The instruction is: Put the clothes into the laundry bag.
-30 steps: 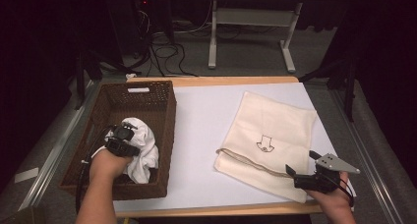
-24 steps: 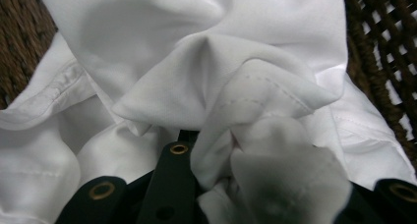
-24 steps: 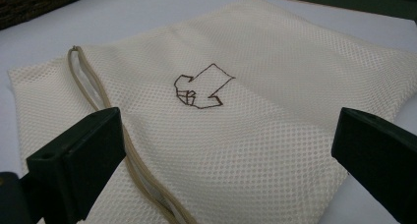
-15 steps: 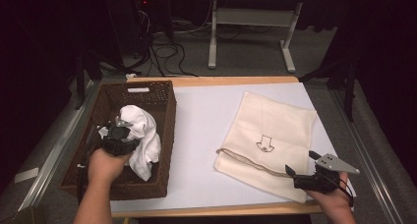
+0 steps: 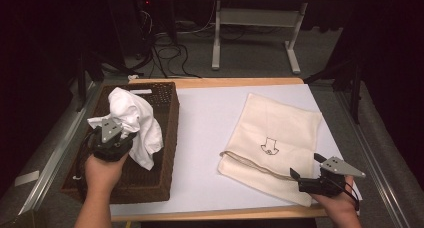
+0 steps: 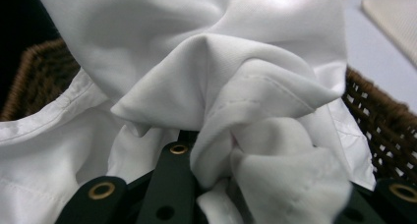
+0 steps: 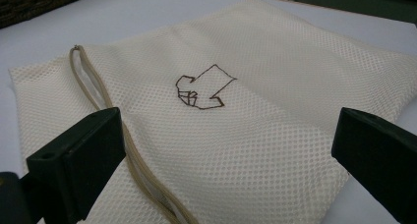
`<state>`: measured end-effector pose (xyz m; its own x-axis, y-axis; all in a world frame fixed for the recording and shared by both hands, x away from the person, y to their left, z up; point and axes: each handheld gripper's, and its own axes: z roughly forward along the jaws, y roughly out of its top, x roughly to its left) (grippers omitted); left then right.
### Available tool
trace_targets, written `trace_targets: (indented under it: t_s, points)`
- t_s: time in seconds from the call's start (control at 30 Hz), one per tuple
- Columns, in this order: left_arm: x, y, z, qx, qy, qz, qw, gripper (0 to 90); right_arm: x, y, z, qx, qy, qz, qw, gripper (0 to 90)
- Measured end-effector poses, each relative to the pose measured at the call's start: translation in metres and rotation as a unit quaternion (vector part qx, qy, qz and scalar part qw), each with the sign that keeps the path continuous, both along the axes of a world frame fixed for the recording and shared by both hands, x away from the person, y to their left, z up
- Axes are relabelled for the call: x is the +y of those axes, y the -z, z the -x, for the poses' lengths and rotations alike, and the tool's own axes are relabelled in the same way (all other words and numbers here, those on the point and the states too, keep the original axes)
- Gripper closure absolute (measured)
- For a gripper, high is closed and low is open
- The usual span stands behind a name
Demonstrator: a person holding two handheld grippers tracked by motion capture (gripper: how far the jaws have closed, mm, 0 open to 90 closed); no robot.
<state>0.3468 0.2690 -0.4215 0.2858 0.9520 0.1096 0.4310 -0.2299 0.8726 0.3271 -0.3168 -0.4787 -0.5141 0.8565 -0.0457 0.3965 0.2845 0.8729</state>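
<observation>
We are reading no words or numbers anywhere; we are seeing only a small brown outlined garment sign on the cream mesh laundry bag.

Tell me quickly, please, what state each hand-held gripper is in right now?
Left hand-held gripper: closed on the white cloth, above the wicker basket.
Right hand-held gripper: open, holding nothing, over the mesh bag.

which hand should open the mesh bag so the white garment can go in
Right. The right tongs stand open at the mesh bag's near corner, beside its zipper. The left tongs are shut on the white garment, held above the basket.
</observation>
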Motion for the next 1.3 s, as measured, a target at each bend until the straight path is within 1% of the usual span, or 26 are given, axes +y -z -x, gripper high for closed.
trace_targets:
  t_s: [0.03,0.07,0.1,0.13,0.17,0.2,0.23,0.27,0.33,0.43,0.47,0.5,0.57,0.63,0.73,0.9,1.0,1.07,1.1,1.17,1.2,1.23,1.27,1.3]
  points:
    - [0.002,-0.002,0.004,-0.022,-0.004,0.008,0.9997,75.1,0.000,0.000,0.000,-0.001,-0.001,0.000,1.0000,0.5]
    - [0.002,-0.002,0.004,-0.022,-0.004,0.008,0.9997,75.1,0.000,0.000,0.000,-0.001,-0.001,0.000,1.0000,0.5]
    - [0.005,-0.004,0.009,-0.052,-0.015,0.022,0.9983,75.1,0.000,0.000,0.000,-0.001,-0.001,0.000,1.0000,0.5]
    - [0.007,-0.006,0.012,-0.066,-0.019,0.030,0.9972,75.1,0.001,0.000,0.000,0.001,0.000,0.000,1.0000,0.5]
    - [0.008,-0.006,0.015,-0.083,-0.023,0.037,0.9956,75.1,0.001,0.000,0.000,0.000,-0.002,0.001,1.0000,0.5]
    - [0.008,-0.006,0.015,-0.083,-0.023,0.037,0.9956,75.1,0.001,0.000,0.000,0.000,-0.002,0.001,1.0000,0.5]
    - [0.012,-0.008,0.021,-0.113,-0.027,0.050,0.9920,75.0,0.001,0.001,-0.001,-0.001,-0.004,0.004,1.0000,0.5]
    - [0.012,-0.008,0.021,-0.113,-0.027,0.050,0.9920,75.0,0.001,0.001,0.000,0.000,-0.003,0.004,1.0000,0.5]
    - [0.015,-0.010,0.028,-0.145,-0.036,0.058,0.9872,75.0,0.002,0.001,0.000,0.000,-0.002,0.004,1.0000,0.5]
    - [0.016,-0.010,0.033,-0.165,-0.039,0.062,0.9835,74.9,0.002,0.001,0.000,0.001,-0.001,0.004,1.0000,0.5]
    - [0.016,-0.010,0.033,-0.165,-0.039,0.062,0.9835,74.9,0.002,0.001,0.000,0.001,-0.001,0.004,1.0000,0.5]
    - [0.016,-0.010,0.034,-0.169,-0.040,0.064,0.9827,74.8,0.002,0.001,0.000,0.001,-0.001,0.004,1.0000,0.5]
    - [0.016,-0.010,0.034,-0.168,-0.045,0.058,0.9831,74.9,0.002,0.001,0.000,0.000,-0.001,0.004,1.0000,0.5]
    - [0.015,-0.010,0.034,-0.168,-0.043,0.059,0.9831,74.8,0.002,0.001,0.000,0.000,-0.001,0.004,1.0000,0.5]
    - [0.015,-0.010,0.034,-0.172,-0.043,0.057,0.9826,74.9,0.002,0.001,0.000,-0.001,-0.002,0.004,1.0000,0.5]
    - [0.016,-0.011,0.036,-0.178,-0.054,0.054,0.9810,74.9,0.001,0.001,0.000,-0.002,-0.002,0.005,1.0000,0.5]
    - [0.016,-0.014,0.036,-0.183,-0.058,0.055,0.9798,75.0,0.000,0.000,0.000,-0.004,-0.001,0.003,1.0000,0.5]
    - [0.017,-0.016,0.035,-0.183,-0.058,0.060,0.9796,75.0,0.000,0.000,0.000,-0.004,0.002,0.001,1.0000,0.5]
    - [0.016,-0.018,0.033,-0.179,-0.058,0.059,0.9803,75.0,0.000,0.000,0.000,-0.004,0.003,0.000,1.0000,0.5]
    - [0.014,-0.021,0.031,-0.179,-0.057,0.056,0.9806,75.0,0.000,0.001,0.000,-0.004,0.003,0.003,1.0000,0.5]
    - [0.013,-0.023,0.031,-0.182,-0.054,0.057,0.9801,75.0,0.000,0.001,0.000,-0.002,0.004,0.001,1.0000,0.5]
    - [0.009,-0.027,0.030,-0.189,-0.051,0.061,0.9788,75.0,0.000,0.001,-0.001,-0.004,0.001,0.004,1.0000,0.5]
    - [0.009,-0.027,0.030,-0.189,-0.051,0.061,0.9788,75.0,0.000,0.001,-0.001,-0.004,0.001,0.004,1.0000,0.5]
    - [0.006,-0.030,0.030,-0.193,-0.050,0.062,0.9779,75.0,0.000,0.001,-0.001,-0.004,0.002,0.005,1.0000,0.5]
